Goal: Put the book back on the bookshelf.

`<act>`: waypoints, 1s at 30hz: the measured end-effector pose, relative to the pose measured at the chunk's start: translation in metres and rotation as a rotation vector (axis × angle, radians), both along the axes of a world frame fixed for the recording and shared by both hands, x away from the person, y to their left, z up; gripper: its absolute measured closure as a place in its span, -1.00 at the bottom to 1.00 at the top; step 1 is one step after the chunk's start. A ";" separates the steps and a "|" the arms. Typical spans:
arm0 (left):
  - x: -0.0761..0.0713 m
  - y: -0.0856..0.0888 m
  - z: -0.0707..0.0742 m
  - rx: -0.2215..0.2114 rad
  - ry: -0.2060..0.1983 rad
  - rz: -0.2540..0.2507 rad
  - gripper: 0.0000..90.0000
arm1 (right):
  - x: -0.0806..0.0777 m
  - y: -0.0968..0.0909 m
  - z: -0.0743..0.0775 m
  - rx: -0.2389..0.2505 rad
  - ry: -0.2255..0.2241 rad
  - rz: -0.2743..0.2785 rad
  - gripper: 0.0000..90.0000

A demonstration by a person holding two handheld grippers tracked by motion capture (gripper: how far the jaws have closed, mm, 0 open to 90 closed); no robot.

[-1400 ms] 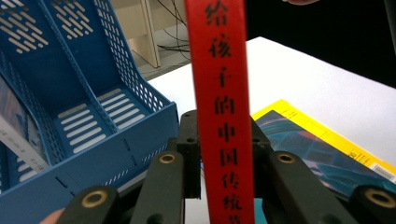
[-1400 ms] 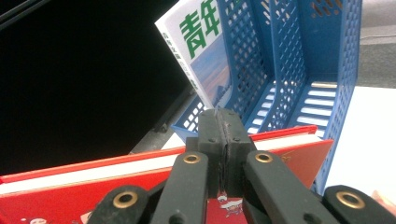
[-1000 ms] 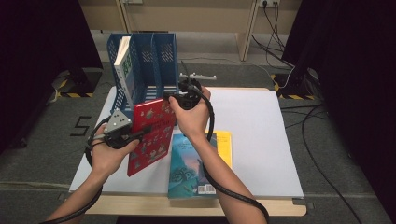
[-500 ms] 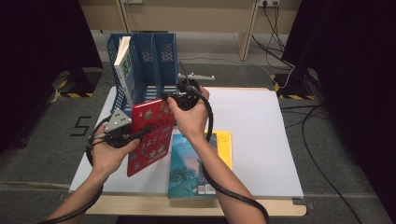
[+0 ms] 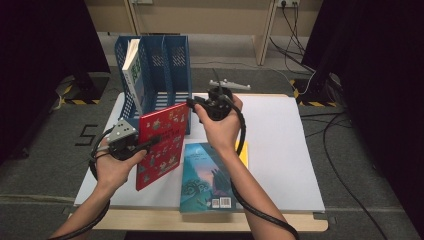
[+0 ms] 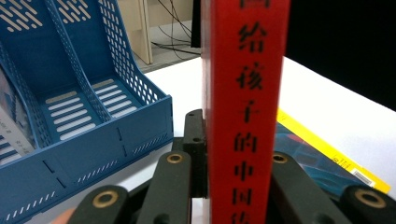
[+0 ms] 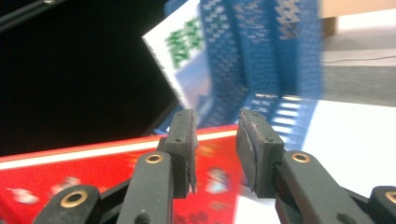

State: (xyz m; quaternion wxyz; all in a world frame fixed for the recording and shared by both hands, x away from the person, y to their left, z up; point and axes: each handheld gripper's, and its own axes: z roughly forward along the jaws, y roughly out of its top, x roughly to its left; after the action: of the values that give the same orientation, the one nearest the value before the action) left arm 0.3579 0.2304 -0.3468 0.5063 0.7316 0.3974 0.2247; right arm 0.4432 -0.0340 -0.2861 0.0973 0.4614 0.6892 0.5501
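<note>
Left tool point(image 5: 152, 141): clamped on the spine of the red book point(image 5: 162, 142); in the left gripper view the spine point(image 6: 247, 112) stands upright between the two black jaws.
Right tool point(image 5: 192, 103): jaws just opening, apart with nothing between them; in the right gripper view the pads point(image 7: 254, 151) stand off the red cover's top edge point(image 7: 116, 177).
Red book: held tilted on edge, just ahead of the left tool, its lower corner near the desk point(image 5: 280, 150); hard glossy cover with small pictures, black characters down the spine.
Blue file rack point(image 5: 165, 75): just beyond the book, three slots; a white-and-green book point(image 5: 132, 70) leans in the slot farthest from the right tool.
Teal book point(image 5: 207, 175): flat on the desk, under the right forearm.
Risk: with one tool alone gripping the spine, the cover may swing or slip, and catch the rack's front wall.
</note>
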 end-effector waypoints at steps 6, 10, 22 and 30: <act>0.000 -0.001 0.000 -0.013 -0.003 0.006 0.76 | 0.000 -0.037 -0.016 -0.017 0.049 -0.059 0.48; -0.001 0.000 0.001 -0.017 -0.004 0.011 0.76 | -0.002 -0.057 -0.024 -0.020 0.071 -0.093 0.48; -0.001 0.009 0.012 -0.027 -0.025 0.019 0.76 | -0.006 -0.089 -0.052 -0.049 0.112 -0.152 0.47; -0.002 0.016 0.020 -0.041 -0.038 0.028 0.76 | -0.010 -0.100 -0.072 -0.068 0.141 -0.172 0.47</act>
State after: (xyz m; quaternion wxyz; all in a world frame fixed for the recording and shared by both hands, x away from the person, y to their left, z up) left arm 0.3563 0.2467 -0.3271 0.5257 0.7110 0.4021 0.2374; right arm 0.4331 -0.1338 -0.3577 0.1107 0.5528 0.6705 0.4823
